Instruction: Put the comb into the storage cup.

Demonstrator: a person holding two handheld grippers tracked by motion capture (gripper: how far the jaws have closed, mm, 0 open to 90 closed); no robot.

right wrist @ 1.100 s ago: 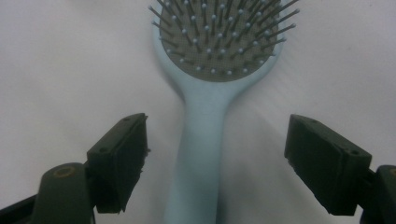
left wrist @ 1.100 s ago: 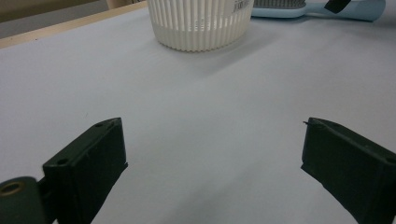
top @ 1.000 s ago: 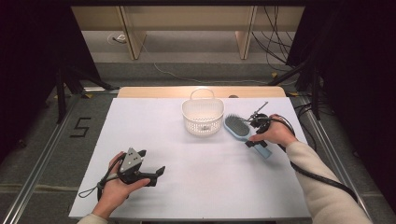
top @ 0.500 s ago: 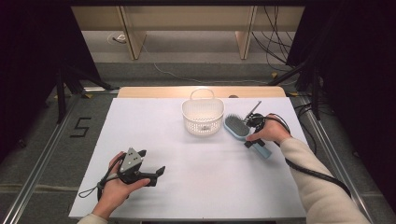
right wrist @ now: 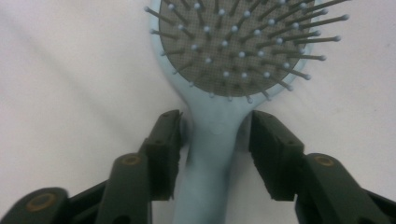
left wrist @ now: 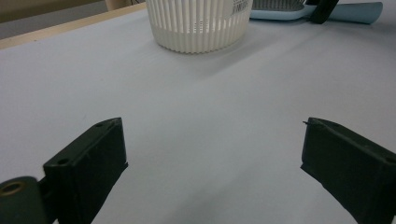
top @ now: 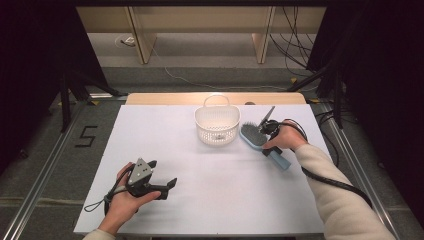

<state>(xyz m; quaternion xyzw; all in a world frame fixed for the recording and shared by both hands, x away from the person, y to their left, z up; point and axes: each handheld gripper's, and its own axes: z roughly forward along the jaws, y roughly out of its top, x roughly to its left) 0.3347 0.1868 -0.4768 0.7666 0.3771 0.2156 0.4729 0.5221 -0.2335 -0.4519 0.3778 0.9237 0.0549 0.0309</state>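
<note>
The right gripper [right wrist: 215, 154] straddles the neck of one light-blue plastic paddle hairbrush [right wrist: 219, 116] lying bristles up on the white table [top: 225, 195]; its jaws have just been closing, the left pad touching the handle, a slight gap at the other. At the brush's nine o'clock, just beside it, stands one white slatted plastic basket [top: 216, 126]. At seven o'clock, well apart, the left gripper [left wrist: 212, 172] rests wide open, empty.

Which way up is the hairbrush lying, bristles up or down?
Bristles up. The hairbrush lies flat on the white table, its pins pointing up toward the camera in the right gripper view.
</note>
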